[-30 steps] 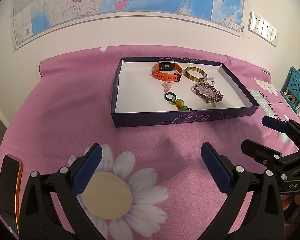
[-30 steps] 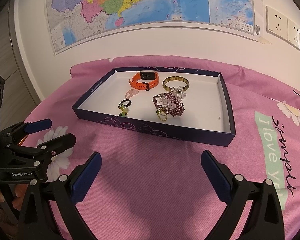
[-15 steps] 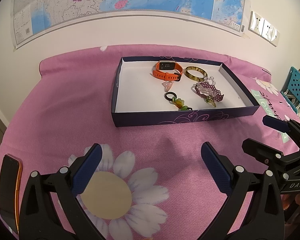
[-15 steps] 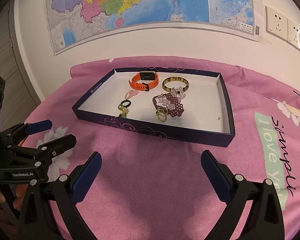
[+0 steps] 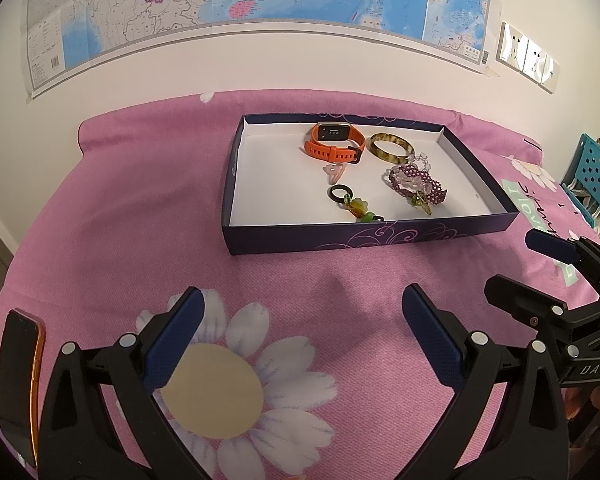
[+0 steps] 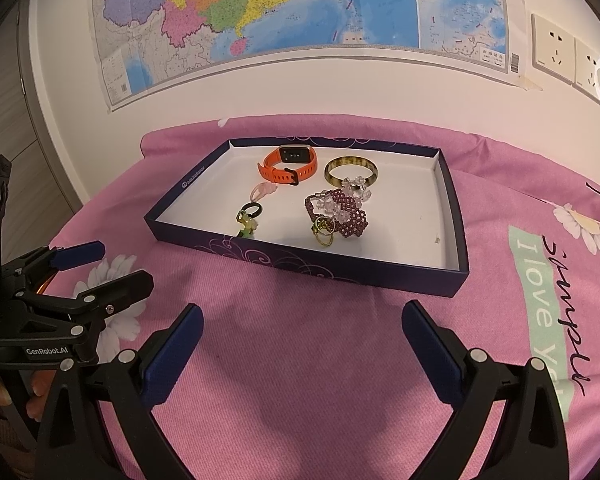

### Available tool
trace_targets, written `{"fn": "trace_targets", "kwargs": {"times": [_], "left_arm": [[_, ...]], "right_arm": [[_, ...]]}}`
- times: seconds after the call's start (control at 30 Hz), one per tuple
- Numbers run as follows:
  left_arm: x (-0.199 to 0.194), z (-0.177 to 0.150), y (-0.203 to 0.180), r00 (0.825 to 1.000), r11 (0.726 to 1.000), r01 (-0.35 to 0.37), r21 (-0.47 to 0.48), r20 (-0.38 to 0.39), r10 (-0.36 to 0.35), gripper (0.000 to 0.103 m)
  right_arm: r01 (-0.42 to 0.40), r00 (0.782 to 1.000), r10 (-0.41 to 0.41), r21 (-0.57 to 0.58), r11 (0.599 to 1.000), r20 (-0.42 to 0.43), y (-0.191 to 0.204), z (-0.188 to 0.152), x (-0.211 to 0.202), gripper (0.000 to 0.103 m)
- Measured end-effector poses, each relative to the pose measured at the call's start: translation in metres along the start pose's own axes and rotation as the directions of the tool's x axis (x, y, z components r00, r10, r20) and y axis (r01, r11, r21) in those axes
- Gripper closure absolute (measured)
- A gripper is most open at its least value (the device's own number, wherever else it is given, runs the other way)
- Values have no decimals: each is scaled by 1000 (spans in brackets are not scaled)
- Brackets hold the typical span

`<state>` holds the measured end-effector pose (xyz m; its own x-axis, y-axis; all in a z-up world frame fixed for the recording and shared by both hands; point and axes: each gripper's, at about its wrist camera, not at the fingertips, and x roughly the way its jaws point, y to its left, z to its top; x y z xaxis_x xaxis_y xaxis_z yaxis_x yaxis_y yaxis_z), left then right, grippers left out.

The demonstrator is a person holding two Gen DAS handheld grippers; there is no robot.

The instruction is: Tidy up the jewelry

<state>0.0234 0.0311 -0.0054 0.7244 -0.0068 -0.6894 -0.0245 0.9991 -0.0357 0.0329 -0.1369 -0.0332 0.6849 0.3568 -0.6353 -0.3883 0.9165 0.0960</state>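
Jewelry pieces, including an orange strap watch (image 5: pixel 335 143), lie in a shallow dark-blue cardboard box (image 5: pixel 364 236) on pink floral cloth. Left gripper (image 5: pixel 302 338) and right gripper (image 6: pixel 300 346) hover level before it, side by side. Both fingers spread wide, empty.

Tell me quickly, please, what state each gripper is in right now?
Left gripper: open, holding nothing, above the pink flowered cloth.
Right gripper: open, holding nothing, short of the dark blue jewelry box.
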Motion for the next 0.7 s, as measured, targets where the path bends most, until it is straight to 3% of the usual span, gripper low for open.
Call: {"fn": "trace_targets", "kwargs": {"times": [0.7], "left_arm": [[3, 1, 1, 1000, 1000, 0, -2, -3, 0, 5]], "right_arm": [[-3, 1000, 3, 1, 1000, -1, -1, 2, 0, 7]]}}
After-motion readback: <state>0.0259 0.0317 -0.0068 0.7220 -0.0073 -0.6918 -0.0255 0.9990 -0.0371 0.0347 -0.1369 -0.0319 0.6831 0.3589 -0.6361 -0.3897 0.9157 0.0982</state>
